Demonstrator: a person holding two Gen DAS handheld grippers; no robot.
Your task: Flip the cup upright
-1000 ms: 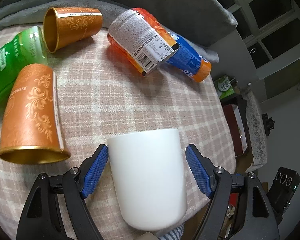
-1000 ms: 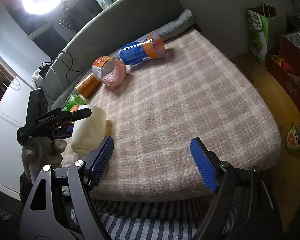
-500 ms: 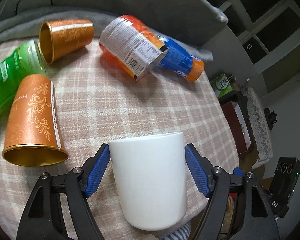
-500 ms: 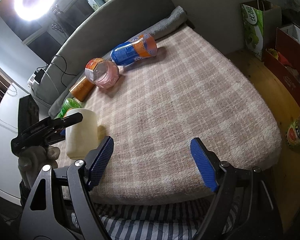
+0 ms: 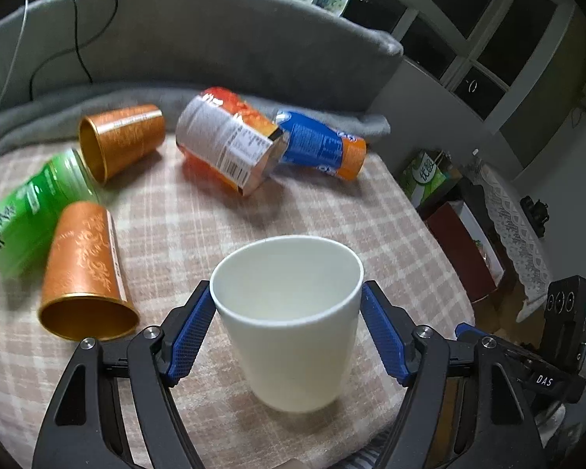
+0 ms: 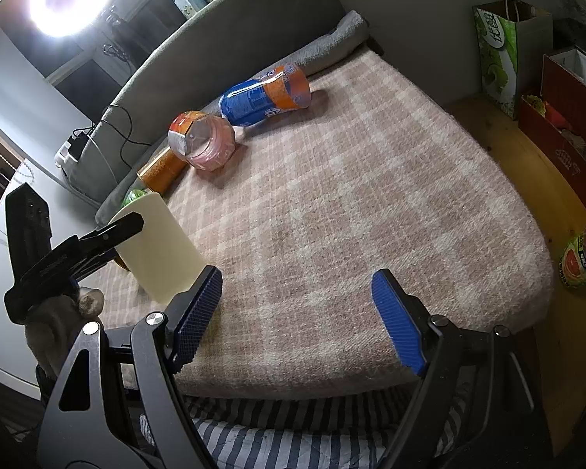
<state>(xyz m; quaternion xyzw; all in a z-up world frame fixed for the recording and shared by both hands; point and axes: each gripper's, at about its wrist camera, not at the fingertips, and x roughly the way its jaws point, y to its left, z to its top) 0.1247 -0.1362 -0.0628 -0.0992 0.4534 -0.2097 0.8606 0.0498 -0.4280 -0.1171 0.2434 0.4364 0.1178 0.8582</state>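
A white paper cup (image 5: 293, 328) stands upright, mouth up, near the front edge of the checked cloth (image 5: 222, 230). My left gripper (image 5: 287, 332) is shut on it, a blue pad on each side just below the rim. The cup (image 6: 156, 250) also shows at the left of the right wrist view, held by the left gripper (image 6: 74, 258). My right gripper (image 6: 297, 316) is open and empty above the cloth's front edge, to the right of the cup.
Two orange-gold cups (image 5: 86, 269) (image 5: 117, 140) lie on their sides at the left. A green bottle (image 5: 27, 211), an orange-labelled bottle (image 5: 226, 144) and a blue bottle (image 5: 320, 148) lie further back. A grey sofa back (image 5: 199, 43) rises behind. Boxes and a bag (image 6: 500, 51) stand on the floor at the right.
My left gripper has turned the white cup from base-up to mouth-up and lowered it to the cloth. The right gripper has stayed open and nearly still.
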